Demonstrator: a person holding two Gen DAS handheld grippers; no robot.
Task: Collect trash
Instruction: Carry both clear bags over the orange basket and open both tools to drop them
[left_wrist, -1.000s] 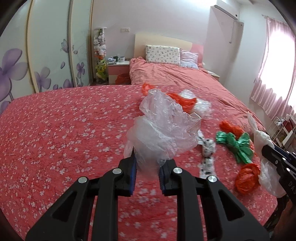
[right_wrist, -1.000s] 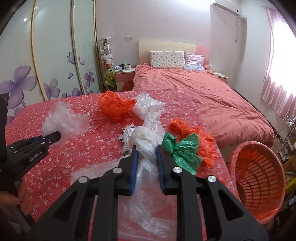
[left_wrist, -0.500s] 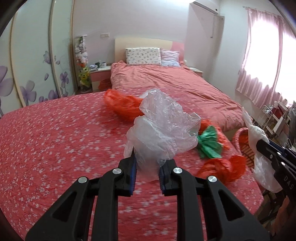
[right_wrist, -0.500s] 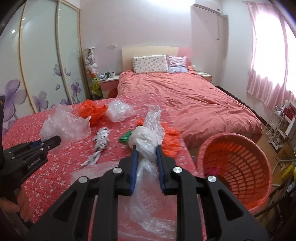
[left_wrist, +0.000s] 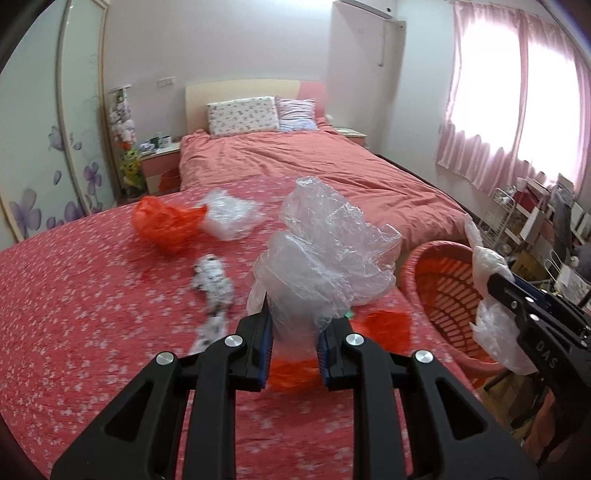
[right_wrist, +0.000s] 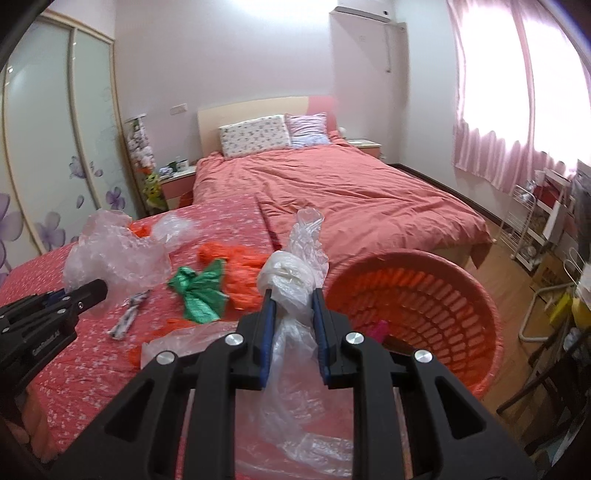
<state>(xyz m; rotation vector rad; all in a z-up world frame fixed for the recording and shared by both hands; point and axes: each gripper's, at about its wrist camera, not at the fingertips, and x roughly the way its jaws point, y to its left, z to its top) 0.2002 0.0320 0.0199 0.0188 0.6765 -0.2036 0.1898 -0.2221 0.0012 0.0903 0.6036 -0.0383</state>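
Crinkled clear plastic bag (left_wrist: 325, 254) sits pinched in the left gripper (left_wrist: 294, 332), hiding litter behind; beside the slatted orange basket (right_wrist: 436, 295), the right gripper (right_wrist: 293, 321) clamps a knotted clear bag (right_wrist: 291, 280).

Crinkled glossy clear plastic bag (left_wrist: 325, 254), matt floral cloth bedspread (left_wrist: 92, 314), slatted orange plastic basket (right_wrist: 443, 295), matt black fingers (right_wrist: 266, 314).

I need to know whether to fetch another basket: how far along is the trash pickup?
Done: one pink scrap already lies in the orange basket. In hand: left gripper and right gripper each clamp clear plastic. Left: orange bag, green bag and other scraps on the bedspread.
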